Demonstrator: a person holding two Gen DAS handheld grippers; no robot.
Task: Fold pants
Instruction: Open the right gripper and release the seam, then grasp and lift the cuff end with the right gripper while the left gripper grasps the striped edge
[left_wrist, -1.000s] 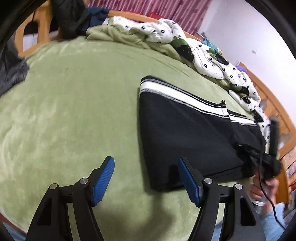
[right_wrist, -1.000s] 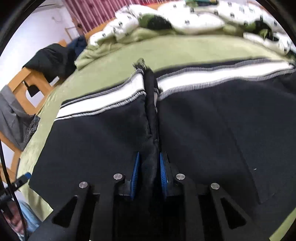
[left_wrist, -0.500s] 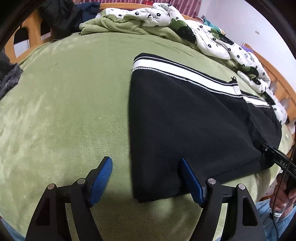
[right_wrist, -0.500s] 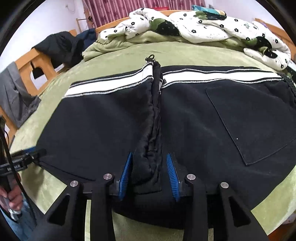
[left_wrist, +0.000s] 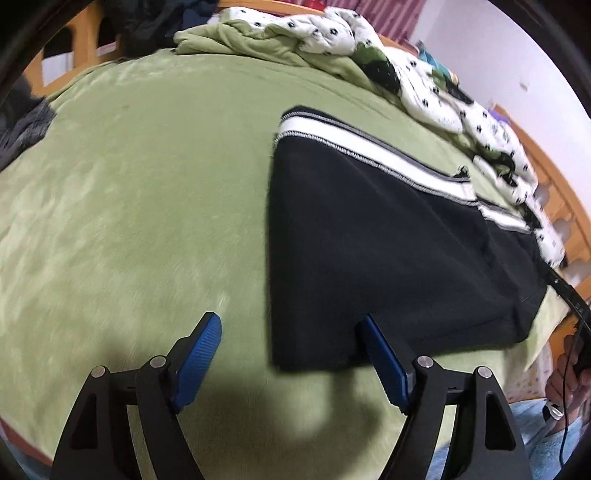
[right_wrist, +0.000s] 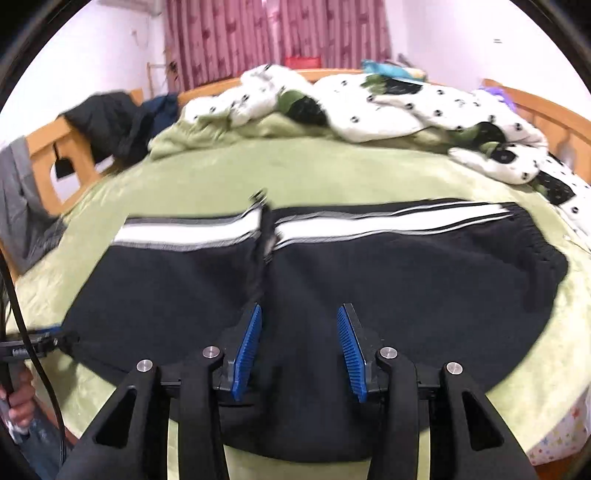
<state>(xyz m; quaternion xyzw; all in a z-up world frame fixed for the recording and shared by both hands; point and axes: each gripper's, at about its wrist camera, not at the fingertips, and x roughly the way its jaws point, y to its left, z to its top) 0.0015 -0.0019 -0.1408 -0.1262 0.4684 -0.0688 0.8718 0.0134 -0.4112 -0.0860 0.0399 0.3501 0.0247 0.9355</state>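
Note:
Black pants (left_wrist: 388, 251) with a white side stripe lie flat on the green blanket (left_wrist: 147, 184). My left gripper (left_wrist: 291, 343) hovers open over the near left corner of the pants; that corner lies between its blue pads without being pressed. In the right wrist view the pants (right_wrist: 406, 288) spread wide, a raised fold ridge (right_wrist: 262, 254) running down the middle. My right gripper (right_wrist: 299, 328) hangs above the near edge with its jaws opening. No cloth is pinched between them, and the ridge sits just left of its left pad.
A rumpled white dotted duvet (right_wrist: 406, 107) and a green cover are piled at the far side. Wooden bed frame (right_wrist: 40, 155) carries a dark jacket (right_wrist: 107, 122) and a grey garment (left_wrist: 22, 133). A person's hand (left_wrist: 569, 365) shows at the bed's near edge.
My right gripper has let go of the pinched fold ridge, spread its jaws and drawn back and up from the pants. The left gripper has stayed open near the pants' corner.

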